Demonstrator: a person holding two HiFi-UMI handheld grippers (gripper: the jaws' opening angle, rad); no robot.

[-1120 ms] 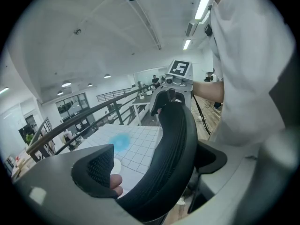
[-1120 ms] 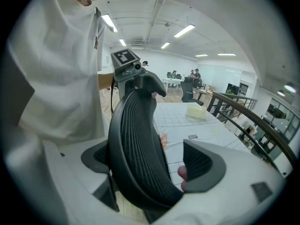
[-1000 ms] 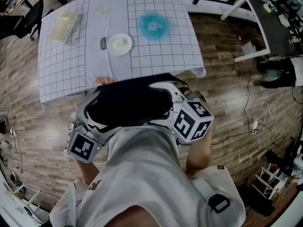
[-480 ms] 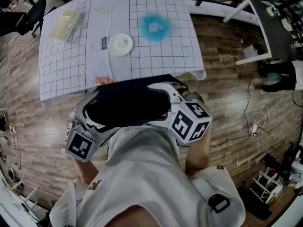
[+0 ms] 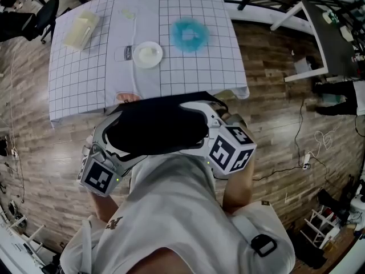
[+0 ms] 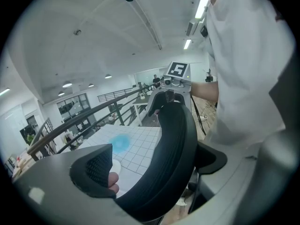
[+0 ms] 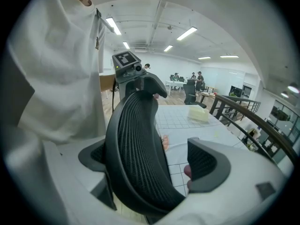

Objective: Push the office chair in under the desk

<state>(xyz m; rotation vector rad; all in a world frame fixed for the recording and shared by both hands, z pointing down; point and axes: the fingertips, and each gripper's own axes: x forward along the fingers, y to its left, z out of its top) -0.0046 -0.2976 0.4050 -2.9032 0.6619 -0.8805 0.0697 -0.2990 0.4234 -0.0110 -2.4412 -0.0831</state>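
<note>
The office chair's black mesh back (image 5: 154,124) stands just in front of the person, close to the near edge of the desk (image 5: 85,90), which wears a white grid cloth. My left gripper (image 5: 108,136) straddles the back's left side. In the left gripper view the left gripper (image 6: 154,165) has one pad (image 6: 96,168) clear of the back (image 6: 171,163), so it is open. My right gripper (image 5: 208,121) straddles the right side. In the right gripper view the right gripper's (image 7: 150,165) jaws have just been opening; the back (image 7: 140,163) is between them and one pad (image 7: 206,165) stands apart from it.
On the desk lie a white plate (image 5: 147,54), a blue fluffy thing (image 5: 189,34) and a cream box (image 5: 80,31). Another black chair (image 5: 43,13) stands at the far left, a dark desk (image 5: 328,33) at the right. Cables (image 5: 302,153) trail over the wooden floor.
</note>
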